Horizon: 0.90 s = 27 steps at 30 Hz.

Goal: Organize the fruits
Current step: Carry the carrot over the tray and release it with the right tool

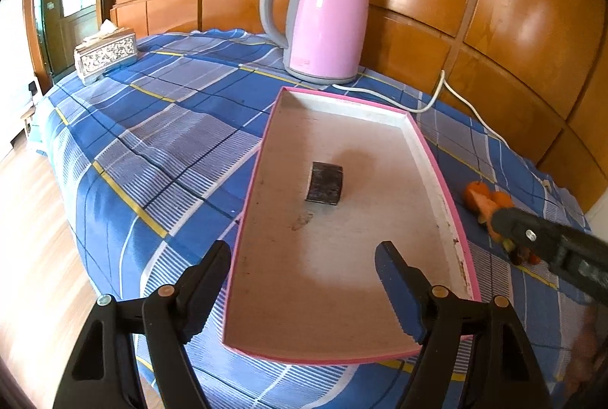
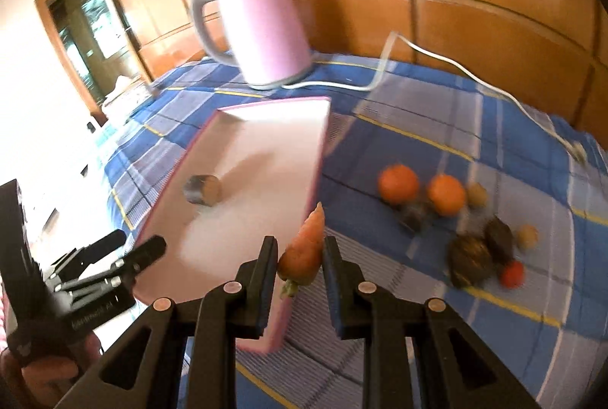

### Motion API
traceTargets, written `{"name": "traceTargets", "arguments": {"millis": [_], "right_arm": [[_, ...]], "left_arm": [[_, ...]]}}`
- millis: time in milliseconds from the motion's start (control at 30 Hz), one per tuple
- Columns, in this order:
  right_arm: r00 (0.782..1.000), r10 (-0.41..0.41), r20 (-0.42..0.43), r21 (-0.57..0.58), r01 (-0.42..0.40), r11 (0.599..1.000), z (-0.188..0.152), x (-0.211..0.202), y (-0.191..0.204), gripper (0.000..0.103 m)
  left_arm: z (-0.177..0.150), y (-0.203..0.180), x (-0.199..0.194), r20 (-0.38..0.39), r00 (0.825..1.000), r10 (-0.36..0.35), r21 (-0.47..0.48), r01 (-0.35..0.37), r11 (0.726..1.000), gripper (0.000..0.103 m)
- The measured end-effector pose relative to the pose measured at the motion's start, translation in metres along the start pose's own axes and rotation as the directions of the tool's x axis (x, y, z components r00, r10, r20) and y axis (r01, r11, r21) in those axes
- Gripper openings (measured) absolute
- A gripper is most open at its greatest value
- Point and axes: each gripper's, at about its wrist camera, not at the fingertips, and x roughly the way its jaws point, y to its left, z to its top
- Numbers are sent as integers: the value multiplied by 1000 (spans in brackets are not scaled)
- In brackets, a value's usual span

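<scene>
Beside tray [image 2: 317,158] rim, right gripper [image 2: 298,257] pinching carrot [image 2: 304,249]

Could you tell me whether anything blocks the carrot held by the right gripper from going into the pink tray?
Nothing visible does. The carrot sits between the right gripper fingers just beside the tray's near rim. The tray floor holds only a small dark cylinder further in, leaving open space.
</scene>
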Motion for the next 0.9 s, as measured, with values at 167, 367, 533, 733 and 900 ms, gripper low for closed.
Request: {"name": "traceTargets", "arguments": {"millis": [167, 367, 533, 733, 900], "right_arm": [[999, 12, -33, -43, -14, 999, 20, 29, 19, 24], [998, -13, -60, -83, 8, 997, 32, 55, 35, 24], [999, -8, -51, -94, 4, 996, 41, 61, 44, 25], [999, -25, -35, -71, 22, 997, 33, 53, 38, 30], [999, -48, -2, -20, 48, 999, 19, 35, 26, 30]], "left_arm": [[-1, 7, 1, -6, 1000, 10, -12, -10, 1000, 79], [-1, 11, 4, -13, 1000, 11, -24, -11, 1000, 79], [-2, 14, 7, -22, 1000, 10, -32, -11, 999, 79], [-2, 13, 7, -22, 1000, 7, -33, -8, 999, 79], [-2, 9, 5, -19, 1000, -4, -23, 3, 1000, 79]]}}
